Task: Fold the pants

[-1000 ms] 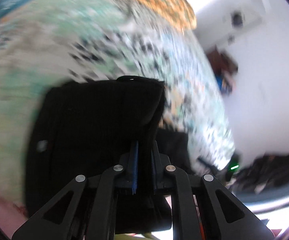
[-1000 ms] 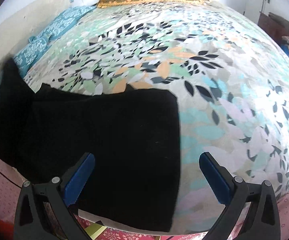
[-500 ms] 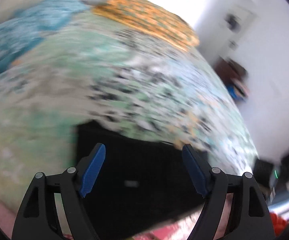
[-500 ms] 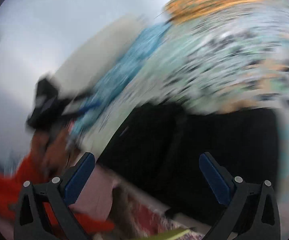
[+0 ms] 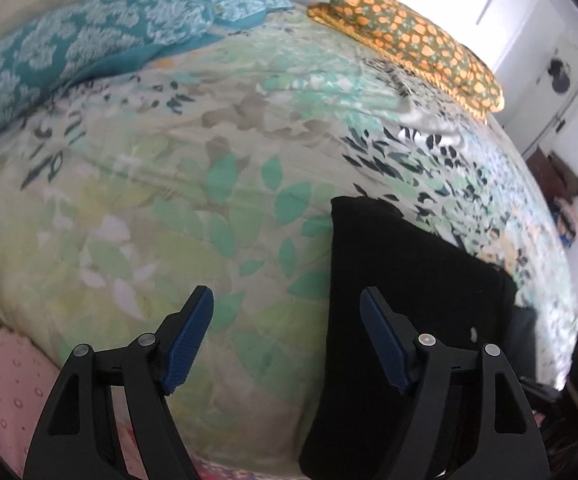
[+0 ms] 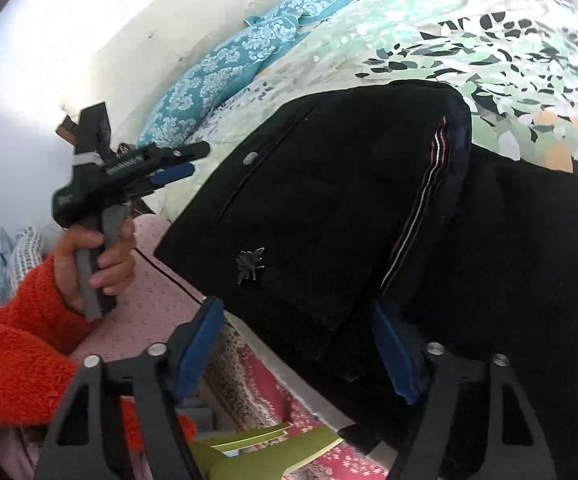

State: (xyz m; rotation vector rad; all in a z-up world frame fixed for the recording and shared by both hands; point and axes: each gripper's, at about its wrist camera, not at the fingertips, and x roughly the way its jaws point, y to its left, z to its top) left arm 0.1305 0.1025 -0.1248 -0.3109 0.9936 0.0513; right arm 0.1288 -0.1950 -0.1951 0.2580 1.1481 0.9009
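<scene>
Released by the left tongs (image 5: 285,342), now spread and narrowing, the black pants (image 6: 329,208) lie folded, their near edge probably between the closing right tongs (image 6: 297,344).

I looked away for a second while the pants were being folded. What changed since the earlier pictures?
The left gripper let go of the pants and swung aside over bare bedspread; nothing is between its closing jaws. The right gripper, also closing, turned toward the pants' near edge, not yet gripping. The pants stayed folded on the bed.
</scene>
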